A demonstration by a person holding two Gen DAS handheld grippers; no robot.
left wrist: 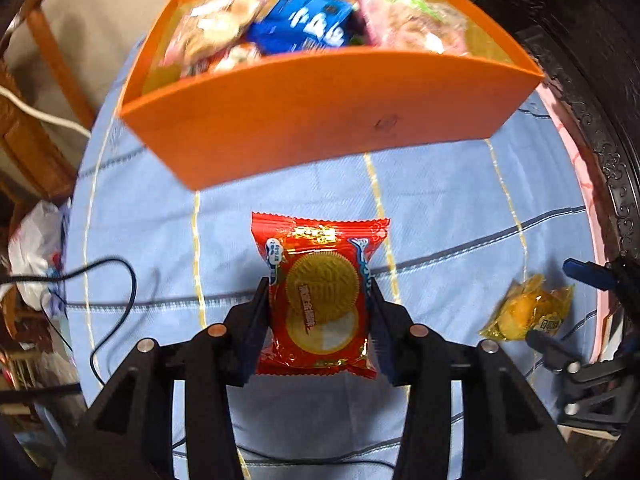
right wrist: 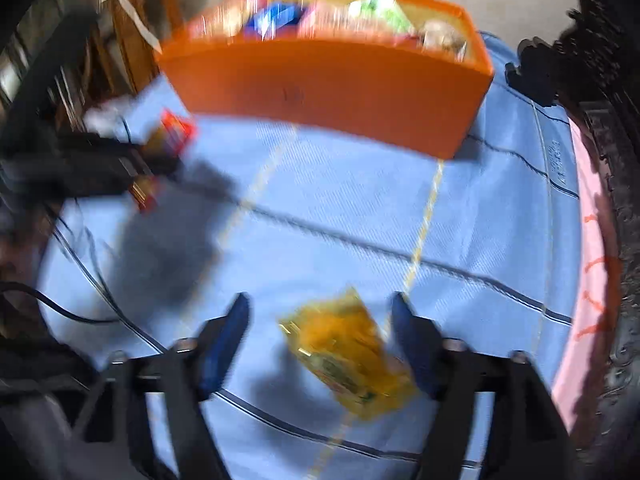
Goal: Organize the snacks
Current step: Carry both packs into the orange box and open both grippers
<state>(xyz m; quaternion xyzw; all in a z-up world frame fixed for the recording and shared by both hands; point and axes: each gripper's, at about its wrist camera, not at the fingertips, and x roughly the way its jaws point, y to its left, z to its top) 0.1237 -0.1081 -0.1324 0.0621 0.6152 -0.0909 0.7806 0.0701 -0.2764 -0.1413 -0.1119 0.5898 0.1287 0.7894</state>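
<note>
While the left gripper [left wrist: 320, 292] pinches a red snack packet [left wrist: 320, 296] between its jaws, holding it above the blue cloth [left wrist: 440, 208], an orange box [left wrist: 320, 108] full of other snacks stands just beyond on the counter. To its right, the right gripper [right wrist: 320, 316] hangs with jaws spread wide on either side of a yellow snack packet [right wrist: 348, 356], which lies on the cloth; the blurred view does not show the pads touching it. A black cable [left wrist: 108, 280] trails over the cloth's left side.
</note>
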